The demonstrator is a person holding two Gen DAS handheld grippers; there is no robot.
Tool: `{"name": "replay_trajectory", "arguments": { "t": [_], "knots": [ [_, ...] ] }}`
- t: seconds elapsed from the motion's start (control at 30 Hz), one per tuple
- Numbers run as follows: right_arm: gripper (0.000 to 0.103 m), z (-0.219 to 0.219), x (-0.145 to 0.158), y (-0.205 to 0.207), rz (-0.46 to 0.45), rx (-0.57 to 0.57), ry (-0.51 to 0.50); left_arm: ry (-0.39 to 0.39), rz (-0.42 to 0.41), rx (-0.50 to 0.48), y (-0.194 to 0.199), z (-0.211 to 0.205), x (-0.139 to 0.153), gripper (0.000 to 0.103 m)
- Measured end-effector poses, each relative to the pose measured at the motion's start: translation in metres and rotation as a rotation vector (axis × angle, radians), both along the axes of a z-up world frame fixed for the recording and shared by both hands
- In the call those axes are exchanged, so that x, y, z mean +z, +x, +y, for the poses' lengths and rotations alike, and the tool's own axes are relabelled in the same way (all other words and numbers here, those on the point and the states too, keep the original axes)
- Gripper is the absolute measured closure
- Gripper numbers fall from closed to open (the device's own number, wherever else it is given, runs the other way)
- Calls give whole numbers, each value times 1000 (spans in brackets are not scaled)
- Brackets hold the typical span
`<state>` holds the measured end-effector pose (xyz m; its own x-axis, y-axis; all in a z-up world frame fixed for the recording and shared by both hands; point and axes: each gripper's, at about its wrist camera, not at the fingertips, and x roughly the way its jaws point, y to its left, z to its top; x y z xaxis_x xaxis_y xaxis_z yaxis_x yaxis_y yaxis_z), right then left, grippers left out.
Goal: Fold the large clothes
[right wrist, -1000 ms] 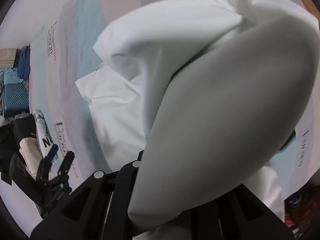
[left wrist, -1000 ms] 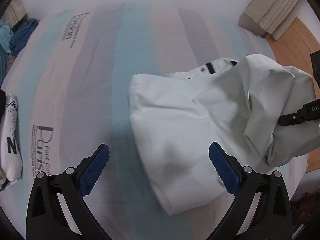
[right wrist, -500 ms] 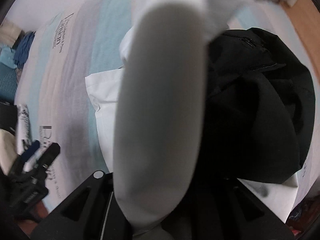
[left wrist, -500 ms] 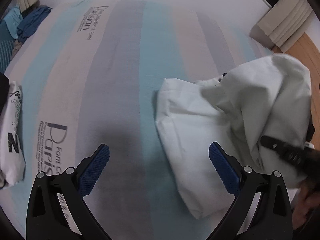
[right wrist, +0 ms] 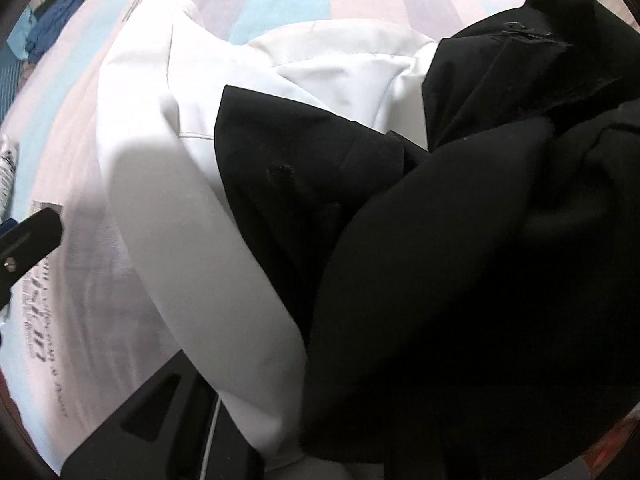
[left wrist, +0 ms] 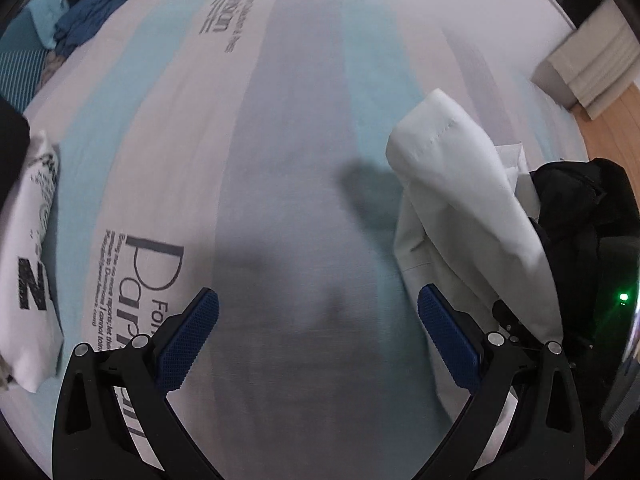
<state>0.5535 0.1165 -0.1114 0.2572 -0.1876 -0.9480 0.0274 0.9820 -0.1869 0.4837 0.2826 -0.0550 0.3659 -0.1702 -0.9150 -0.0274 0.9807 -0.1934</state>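
- Left claw [left wrist: 318,318]: released, empty, over the striped bed [left wrist: 288,160].
- Right claw: fingers hidden; grip cannot be told.
- White garment [left wrist: 460,200] at 3 o'clock, touching black garment [right wrist: 480,240].

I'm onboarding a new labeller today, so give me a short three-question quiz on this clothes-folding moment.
1. True or false: the left claw is open with nothing between its blue pads.
2. Multiple choice: in the left wrist view, the white fabric jacket is
A) draped over the right claw, raised off the striped bedsheet
B) spread flat under the left claw
C) folded beside the blue clothes pile
3. Fill in: the garment bunched right of the white jacket is ____.

Key: 1 true; 2 A; 3 black
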Motion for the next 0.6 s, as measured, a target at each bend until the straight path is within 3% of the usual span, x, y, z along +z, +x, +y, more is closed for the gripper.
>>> {"name": "replay_trajectory", "arguments": {
  "t": [0.4,0.6],
  "knots": [
    [75,44,-35,-11,-11,76,-110,21,-10,4,-7,17,-11,6],
    [58,60,-34,-22,-23,142,-115,14,-13,1,-12,18,-11,6]
  ]
}}
